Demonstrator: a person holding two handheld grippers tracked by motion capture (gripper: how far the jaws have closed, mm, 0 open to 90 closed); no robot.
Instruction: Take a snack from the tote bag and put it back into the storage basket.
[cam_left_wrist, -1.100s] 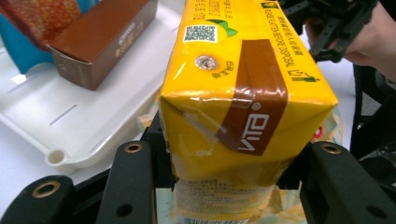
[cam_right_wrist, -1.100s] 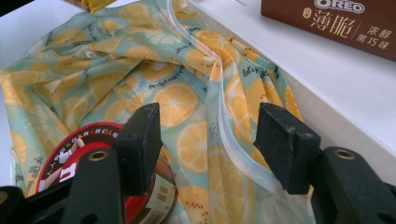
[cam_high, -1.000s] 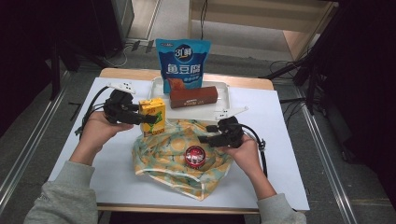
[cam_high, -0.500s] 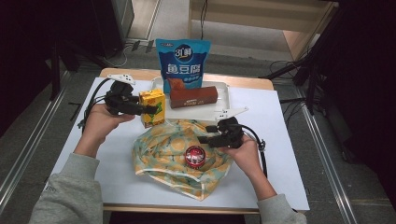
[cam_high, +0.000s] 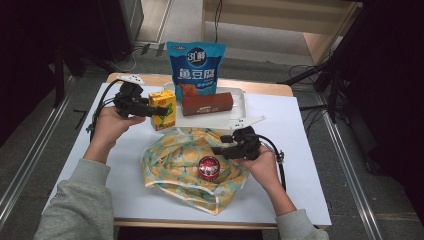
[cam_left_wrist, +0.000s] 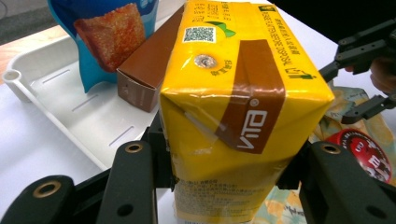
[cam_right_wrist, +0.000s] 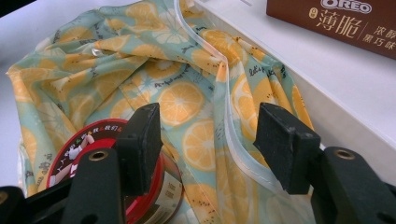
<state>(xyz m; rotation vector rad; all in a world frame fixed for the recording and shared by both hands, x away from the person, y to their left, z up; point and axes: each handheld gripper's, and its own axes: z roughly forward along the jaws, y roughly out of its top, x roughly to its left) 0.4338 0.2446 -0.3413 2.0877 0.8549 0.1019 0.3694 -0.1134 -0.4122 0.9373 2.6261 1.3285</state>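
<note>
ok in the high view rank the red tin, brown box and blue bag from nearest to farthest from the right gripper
1. red tin, just left of the right gripper, on the orange-print cloth.
2. brown box, beyond it in the white tray.
3. blue bag, upright at the tray's far side.

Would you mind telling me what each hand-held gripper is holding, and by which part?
The left hand-held gripper clamps the yellow drink carton by its two side faces. The right hand-held gripper holds nothing; its jaws stand open over the orange-print bag.
</note>
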